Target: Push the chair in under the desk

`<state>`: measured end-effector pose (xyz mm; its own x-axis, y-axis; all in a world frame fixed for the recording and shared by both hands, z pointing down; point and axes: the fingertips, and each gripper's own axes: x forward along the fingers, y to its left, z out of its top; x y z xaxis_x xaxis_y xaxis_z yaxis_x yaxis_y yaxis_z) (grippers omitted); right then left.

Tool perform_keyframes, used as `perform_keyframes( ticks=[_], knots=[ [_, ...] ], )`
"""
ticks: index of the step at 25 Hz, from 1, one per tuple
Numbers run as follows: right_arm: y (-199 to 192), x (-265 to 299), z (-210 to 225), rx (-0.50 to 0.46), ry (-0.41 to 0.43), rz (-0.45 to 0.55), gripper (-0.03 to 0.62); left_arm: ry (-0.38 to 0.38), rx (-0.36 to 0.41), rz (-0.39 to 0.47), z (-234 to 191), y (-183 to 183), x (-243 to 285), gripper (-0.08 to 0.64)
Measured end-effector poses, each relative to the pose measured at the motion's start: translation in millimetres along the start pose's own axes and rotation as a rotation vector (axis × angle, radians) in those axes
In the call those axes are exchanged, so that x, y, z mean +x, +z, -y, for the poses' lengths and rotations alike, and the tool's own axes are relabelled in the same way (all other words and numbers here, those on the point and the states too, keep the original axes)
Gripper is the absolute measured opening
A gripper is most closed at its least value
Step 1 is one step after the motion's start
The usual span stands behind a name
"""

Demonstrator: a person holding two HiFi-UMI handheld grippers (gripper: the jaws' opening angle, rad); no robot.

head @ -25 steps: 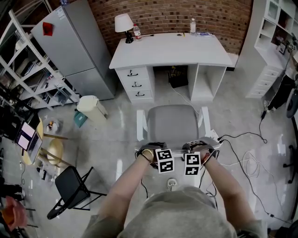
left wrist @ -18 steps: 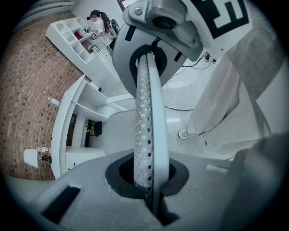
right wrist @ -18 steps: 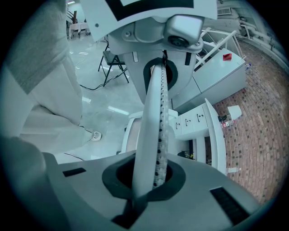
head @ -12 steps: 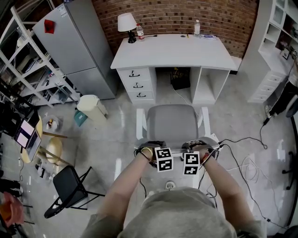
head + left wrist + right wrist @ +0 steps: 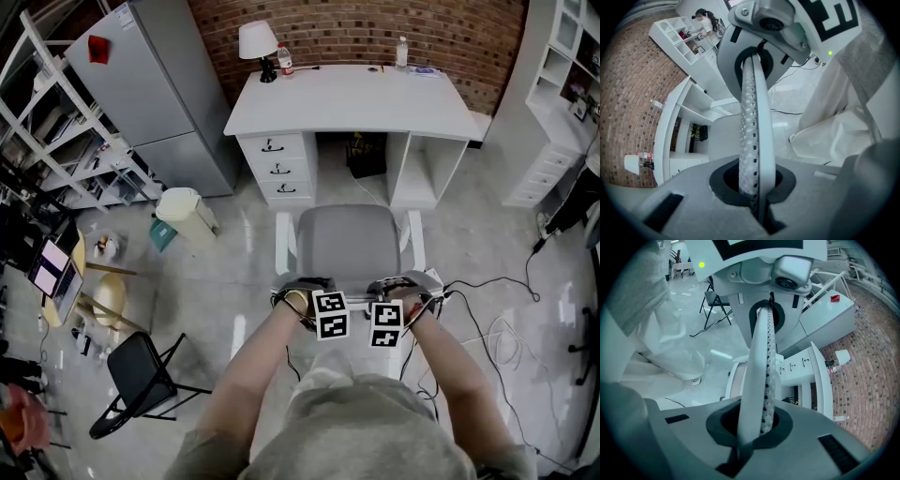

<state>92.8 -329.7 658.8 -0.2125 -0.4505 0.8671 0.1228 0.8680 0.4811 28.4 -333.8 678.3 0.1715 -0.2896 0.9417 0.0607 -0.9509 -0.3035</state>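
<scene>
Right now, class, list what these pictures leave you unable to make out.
Head view: the chair back's top edge, hidden by the left hand and right hand.
Head view: its legs, hidden underneath it.
Head view: the bottle label on the desk, too small.
Both gripper views: contact with the chair, blocked by the shut jaws.

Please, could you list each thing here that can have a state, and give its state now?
chair: pulled out, not yet under the desk
desk drawers: all three closed
lamp: upright
bin: lid closed
folding chair: unfolded
fridge: doors closed
left gripper: jaws shut, nothing between them
right gripper: jaws shut, nothing between them
</scene>
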Motion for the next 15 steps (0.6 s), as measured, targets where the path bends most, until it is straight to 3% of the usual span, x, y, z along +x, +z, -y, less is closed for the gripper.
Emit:
perform_keyframes(
  ticks=[15],
  knots=[
    [-4, 15, 22, -0.003, -0.013, -0.007, 0.011, 0.007, 0.004, 0.001, -25, -6, 9, 0.012]
  ],
)
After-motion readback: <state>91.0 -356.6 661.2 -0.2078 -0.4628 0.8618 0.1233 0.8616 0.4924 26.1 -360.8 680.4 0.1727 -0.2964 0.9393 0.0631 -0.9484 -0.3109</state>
